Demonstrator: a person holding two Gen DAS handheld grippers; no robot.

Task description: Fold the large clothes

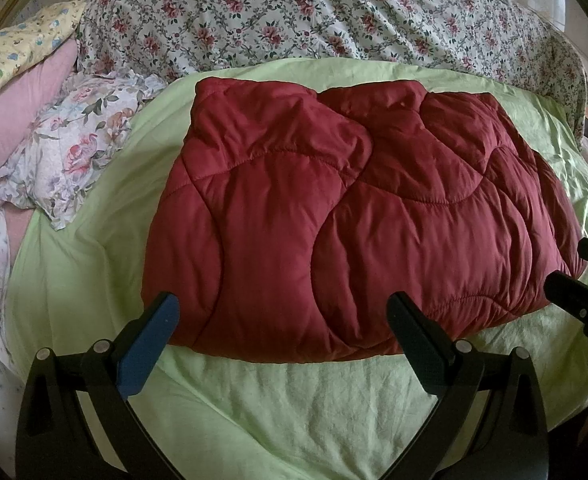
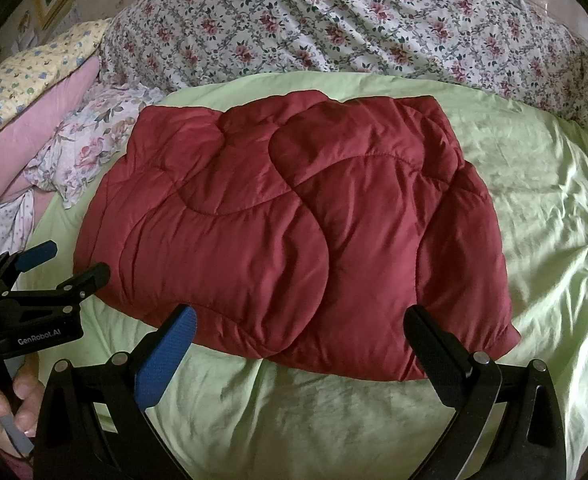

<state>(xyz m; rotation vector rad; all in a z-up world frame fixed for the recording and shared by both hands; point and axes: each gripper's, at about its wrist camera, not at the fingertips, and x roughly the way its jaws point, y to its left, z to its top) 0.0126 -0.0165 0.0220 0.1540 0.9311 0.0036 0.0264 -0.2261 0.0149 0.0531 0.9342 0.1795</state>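
Observation:
A dark red quilted garment (image 1: 334,216) lies folded into a rough rectangle on the light green sheet (image 1: 294,408); it also shows in the right wrist view (image 2: 294,232). My left gripper (image 1: 284,316) is open and empty, its fingertips over the garment's near edge. My right gripper (image 2: 302,320) is open and empty, also over the near edge. The left gripper shows at the left of the right wrist view (image 2: 70,260), open. The right gripper's fingers (image 1: 574,292) show at the right edge of the left wrist view.
A floral quilt (image 1: 314,16) is heaped behind the green sheet. A floral pillow (image 1: 74,144), a pink pillow (image 1: 18,120) and a yellow patterned pillow (image 1: 18,48) lie at the left. A hand (image 2: 10,404) holds the left gripper's handle.

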